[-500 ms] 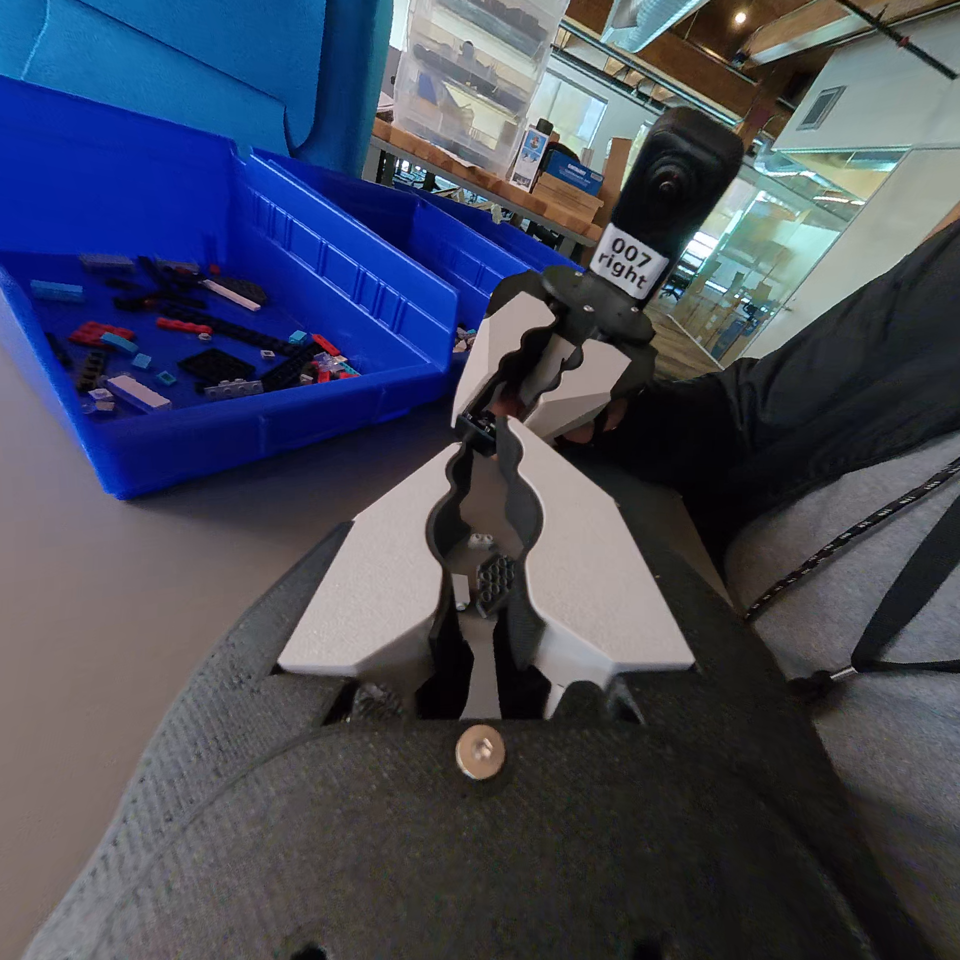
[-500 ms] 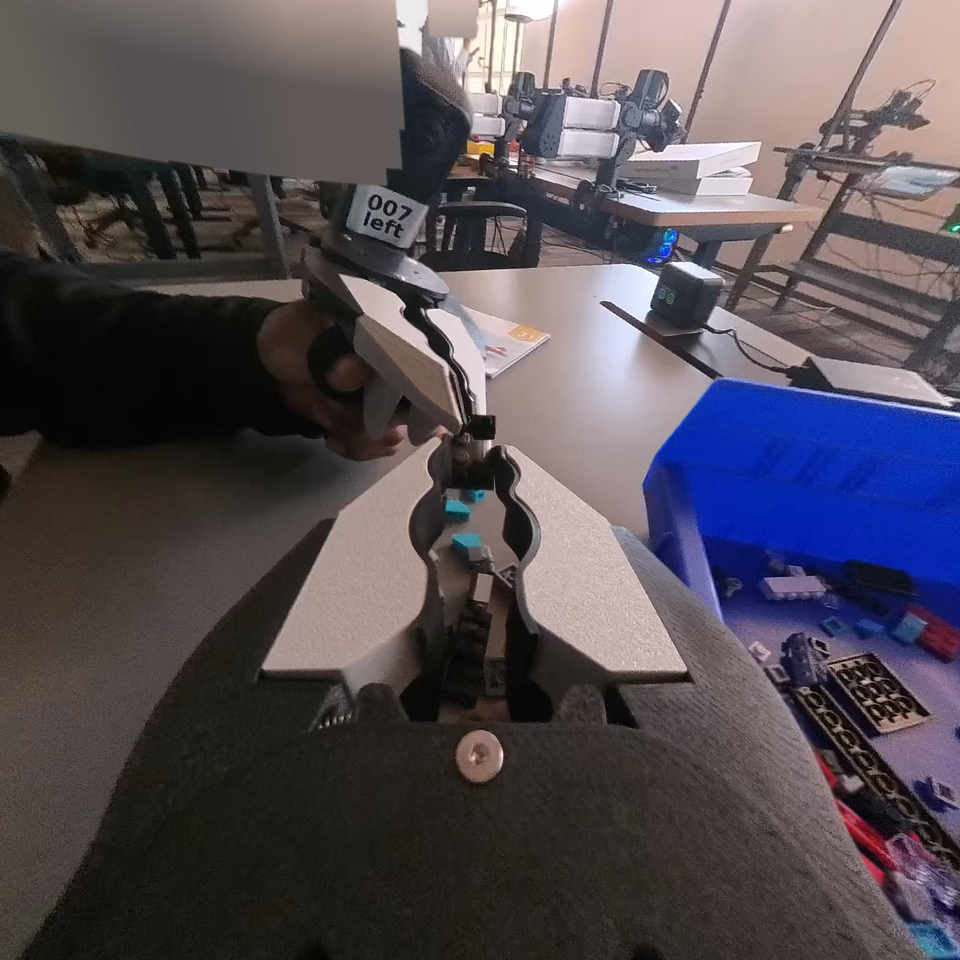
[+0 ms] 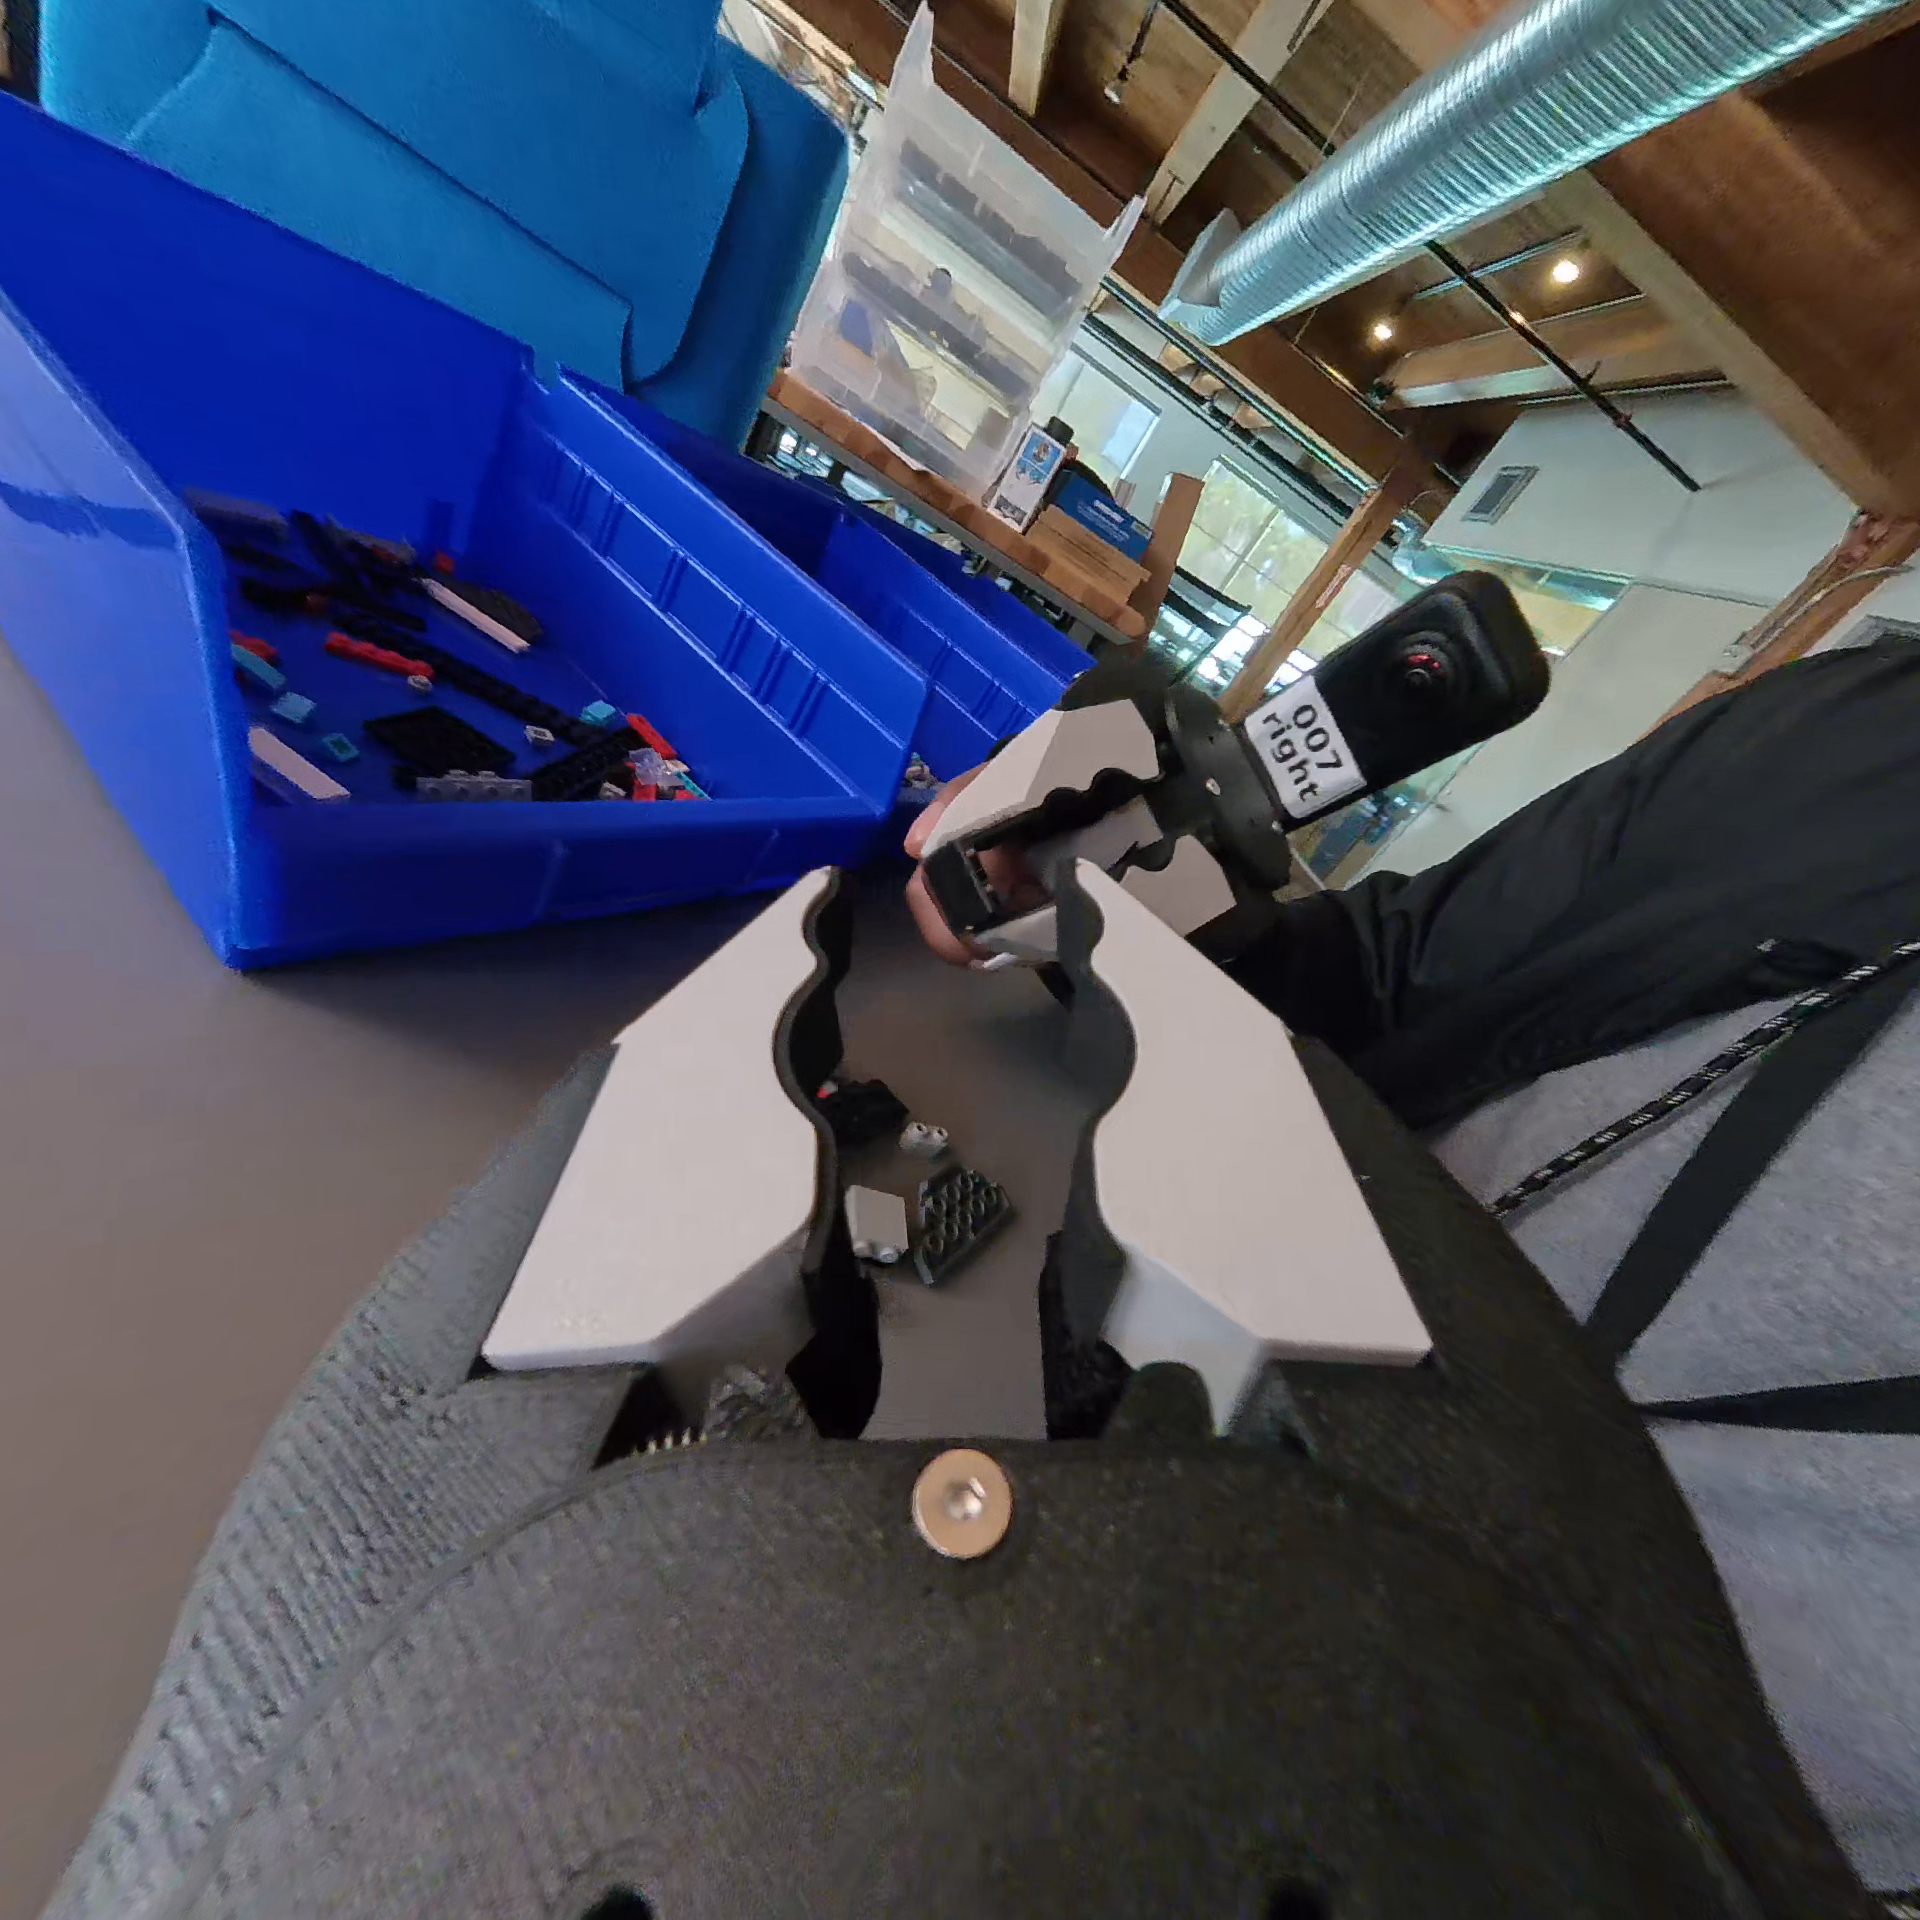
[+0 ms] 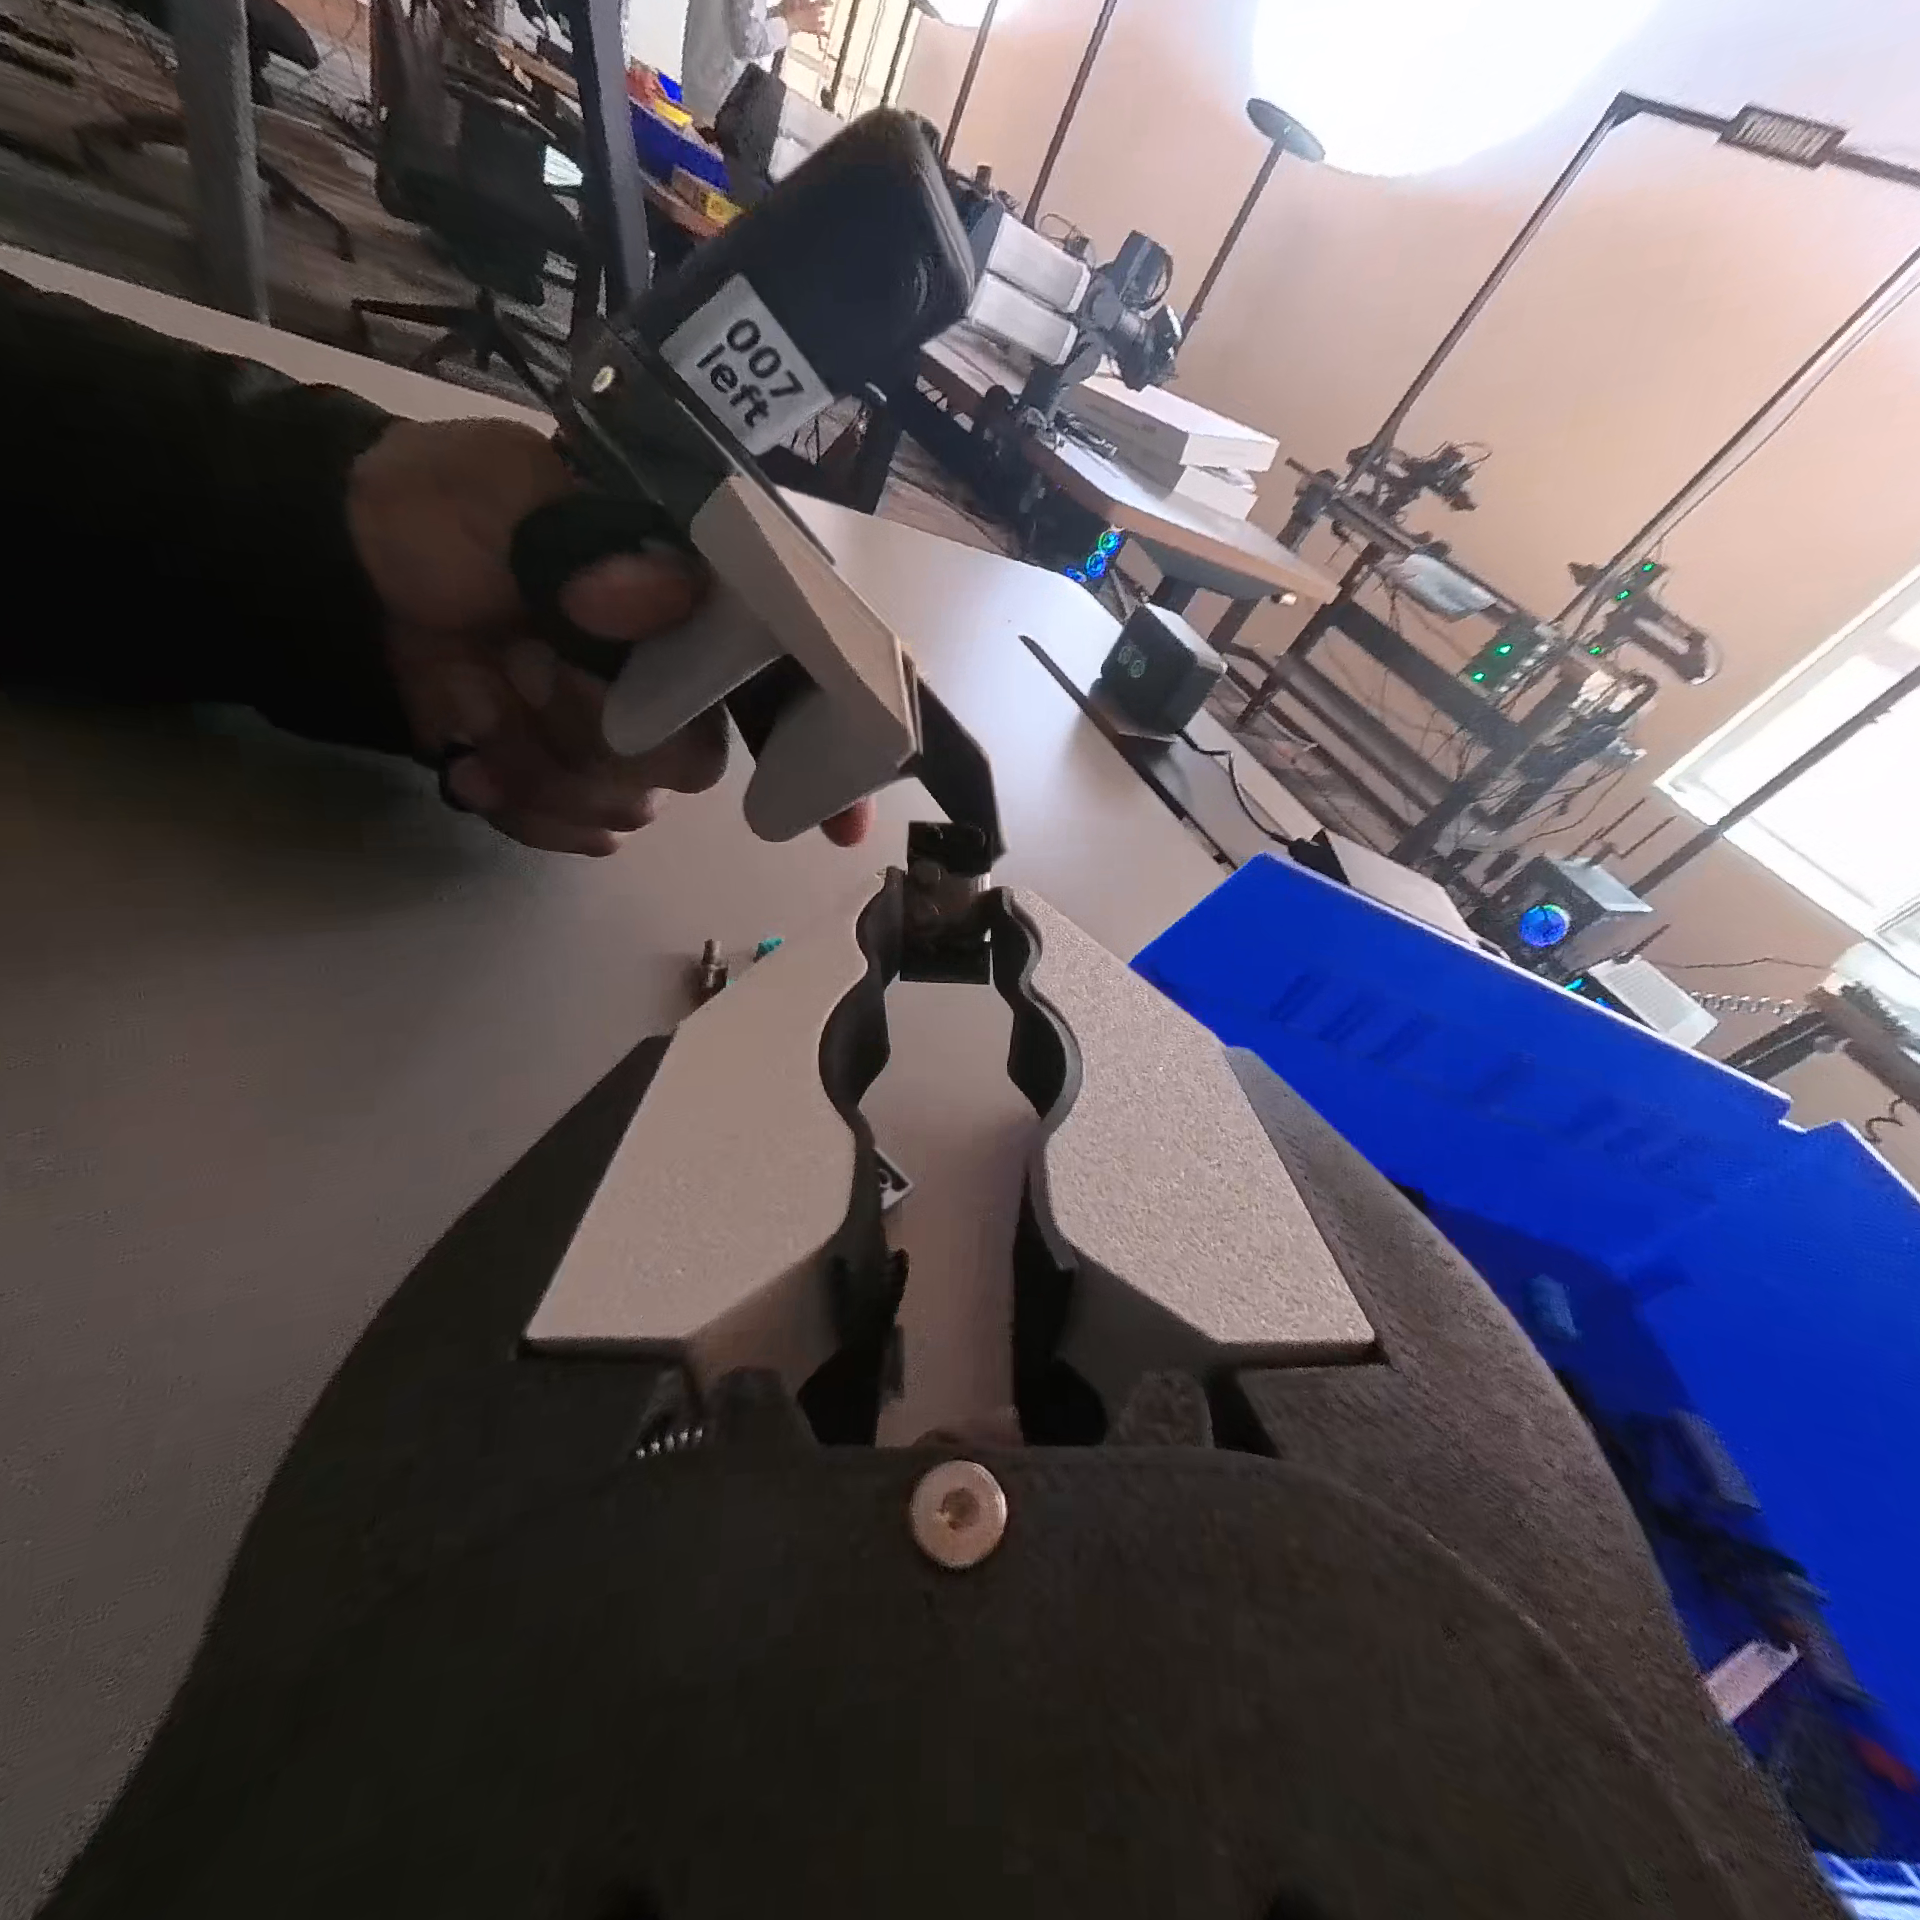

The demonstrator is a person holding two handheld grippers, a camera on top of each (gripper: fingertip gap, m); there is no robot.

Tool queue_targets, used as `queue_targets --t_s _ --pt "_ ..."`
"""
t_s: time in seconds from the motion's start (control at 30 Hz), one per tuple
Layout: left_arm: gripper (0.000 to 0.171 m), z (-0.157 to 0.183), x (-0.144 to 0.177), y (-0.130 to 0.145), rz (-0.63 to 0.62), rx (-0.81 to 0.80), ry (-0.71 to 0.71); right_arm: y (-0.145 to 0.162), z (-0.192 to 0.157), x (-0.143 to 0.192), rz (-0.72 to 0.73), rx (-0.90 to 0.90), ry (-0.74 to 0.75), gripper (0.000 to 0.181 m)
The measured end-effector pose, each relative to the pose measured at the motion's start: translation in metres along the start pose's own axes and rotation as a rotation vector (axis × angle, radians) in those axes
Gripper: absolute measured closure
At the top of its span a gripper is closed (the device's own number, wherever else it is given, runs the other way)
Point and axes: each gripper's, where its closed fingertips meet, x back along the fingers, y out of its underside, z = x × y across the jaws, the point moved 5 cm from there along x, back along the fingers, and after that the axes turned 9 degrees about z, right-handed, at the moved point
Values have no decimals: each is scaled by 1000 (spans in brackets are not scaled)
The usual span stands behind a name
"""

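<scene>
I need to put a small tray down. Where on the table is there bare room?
The grey table is bare left of the left gripper, in front of the blue bin. It is crowded between the left fingers, where loose bricks lie, and inside the bin.

Blue bin of bricks on grey table.

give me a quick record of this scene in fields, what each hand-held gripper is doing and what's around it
left hand-held gripper: open, holding nothing, tips close to the right one's
right hand-held gripper: shut on a small black brick
under the left fingers: loose bricks on the grey table, among them a dark studded plate
blue bin: on the table beyond the grippers, mixed bricks inside
</scene>
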Motion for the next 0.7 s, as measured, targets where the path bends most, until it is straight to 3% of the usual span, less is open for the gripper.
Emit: queue_targets --t_s 0.27,0.4,0.7 --pt "111 -18 15 -17 135 -143 -146 -6 1 -3 74 -16 52 165" --pt "111 -19 22 -24 230 -182 -178 -8 5 4 130 -47 76 164" --pt "113 3 15 -26 305 -151 -140 -6 3 18 195 -149 71 165"
